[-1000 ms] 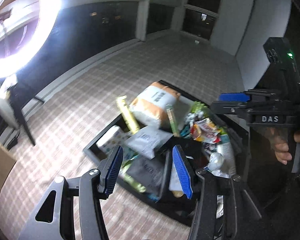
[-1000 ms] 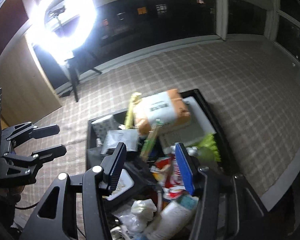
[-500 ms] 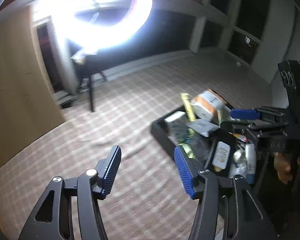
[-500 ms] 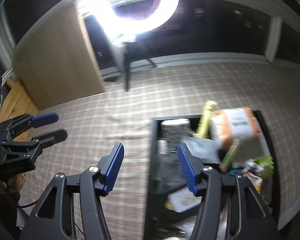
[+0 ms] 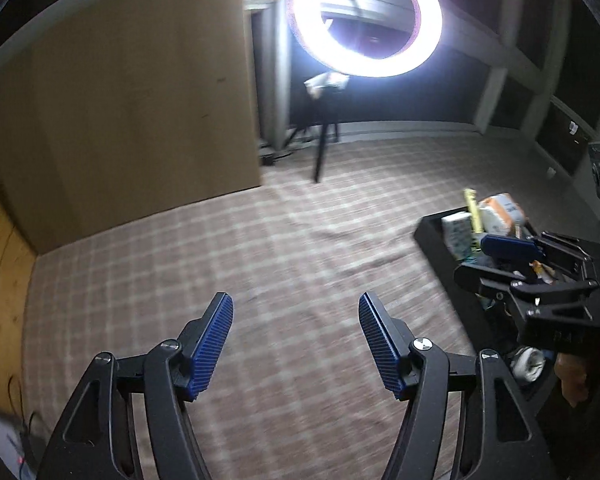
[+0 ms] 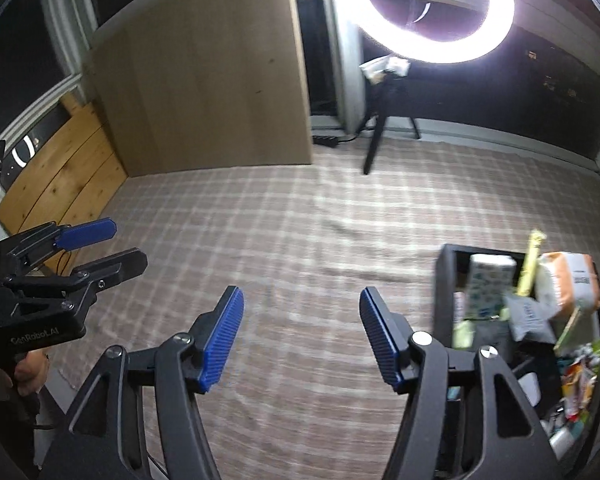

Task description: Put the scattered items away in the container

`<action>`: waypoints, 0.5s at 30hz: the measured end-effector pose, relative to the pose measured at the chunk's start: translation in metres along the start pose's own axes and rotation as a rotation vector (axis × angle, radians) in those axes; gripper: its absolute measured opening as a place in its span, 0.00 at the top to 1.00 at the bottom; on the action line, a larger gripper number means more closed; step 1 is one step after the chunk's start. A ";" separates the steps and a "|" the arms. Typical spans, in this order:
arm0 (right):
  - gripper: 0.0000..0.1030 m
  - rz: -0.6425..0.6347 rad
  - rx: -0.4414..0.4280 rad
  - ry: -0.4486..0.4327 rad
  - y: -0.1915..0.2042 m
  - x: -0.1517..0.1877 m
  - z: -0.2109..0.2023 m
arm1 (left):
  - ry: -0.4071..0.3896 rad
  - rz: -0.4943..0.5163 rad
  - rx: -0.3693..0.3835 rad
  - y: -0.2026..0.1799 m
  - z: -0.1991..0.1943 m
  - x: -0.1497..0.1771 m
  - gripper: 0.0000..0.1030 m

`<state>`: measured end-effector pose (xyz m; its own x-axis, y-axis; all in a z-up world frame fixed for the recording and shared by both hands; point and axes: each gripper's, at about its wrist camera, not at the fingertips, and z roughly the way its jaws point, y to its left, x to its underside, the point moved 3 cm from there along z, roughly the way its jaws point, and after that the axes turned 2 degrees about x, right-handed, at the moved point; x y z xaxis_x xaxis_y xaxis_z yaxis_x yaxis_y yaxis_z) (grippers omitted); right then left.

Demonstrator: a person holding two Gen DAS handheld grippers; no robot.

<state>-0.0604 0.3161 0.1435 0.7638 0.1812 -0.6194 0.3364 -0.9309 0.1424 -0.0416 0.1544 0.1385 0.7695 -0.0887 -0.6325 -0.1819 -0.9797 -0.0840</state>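
Both grippers are empty with jaws opening: left gripper (image 5: 296, 344) and right gripper (image 6: 302, 338) hang over bare plaid cloth (image 6: 300, 232), packed black bin (image 6: 446, 280) at 3 o'clock.

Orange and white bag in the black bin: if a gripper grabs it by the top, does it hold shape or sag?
The orange and white bag looks soft-sided, with rounded, bulging corners, so it would probably sag. It seems full, so likely heavy for its size. It leans on other packets in the black bin, so lifting it may shift them.
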 end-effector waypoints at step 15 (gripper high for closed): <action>0.42 0.052 0.037 0.049 0.026 0.020 0.044 | 0.055 -0.091 0.002 0.036 0.025 0.045 0.26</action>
<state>-0.0605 0.2812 0.1005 0.8058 0.1467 -0.5737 0.2755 -0.9504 0.1440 -0.0284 0.1198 0.0878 0.8153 -0.0088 -0.5789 -0.1106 -0.9838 -0.1409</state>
